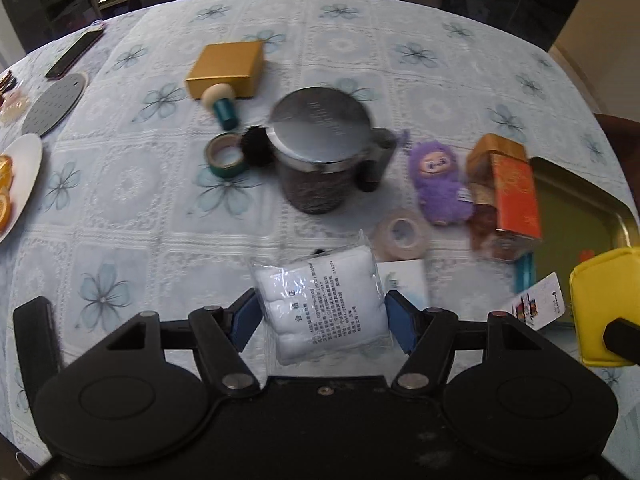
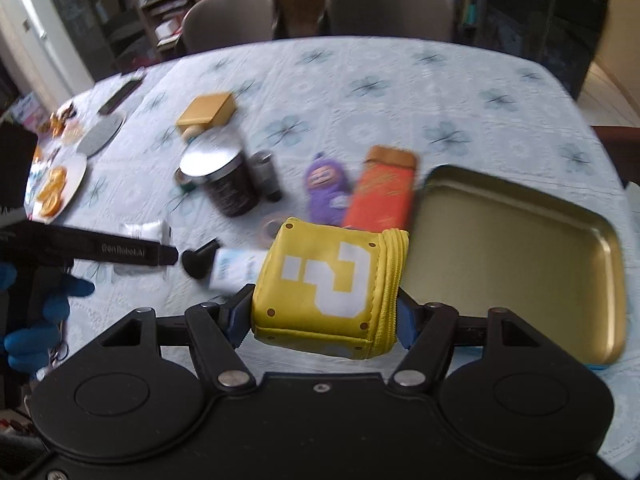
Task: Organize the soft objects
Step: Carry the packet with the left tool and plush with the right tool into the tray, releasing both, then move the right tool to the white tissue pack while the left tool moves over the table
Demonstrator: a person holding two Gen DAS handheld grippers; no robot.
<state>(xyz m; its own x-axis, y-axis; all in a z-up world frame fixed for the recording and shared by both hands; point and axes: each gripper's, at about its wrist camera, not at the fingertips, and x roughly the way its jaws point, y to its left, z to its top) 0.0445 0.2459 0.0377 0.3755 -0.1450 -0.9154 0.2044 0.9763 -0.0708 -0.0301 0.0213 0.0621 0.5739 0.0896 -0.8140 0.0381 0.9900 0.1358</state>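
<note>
Two soft items are already clamped, so the job is placement into the gold tin tray (image 2: 520, 248), the biggest thing here and the landmark. Just left of the tray's near corner, the right gripper (image 2: 324, 312) pinches the yellow question-block pouch (image 2: 332, 284); carry it over the rim and lower before letting go. Farther left of the tray, the left gripper (image 1: 324, 316) squeezes the bagged cotton pads (image 1: 324, 304); hold gently, as the plastic looks slippery. The purple plush doll (image 1: 440, 184) lies left of the tray, untouched.
</note>
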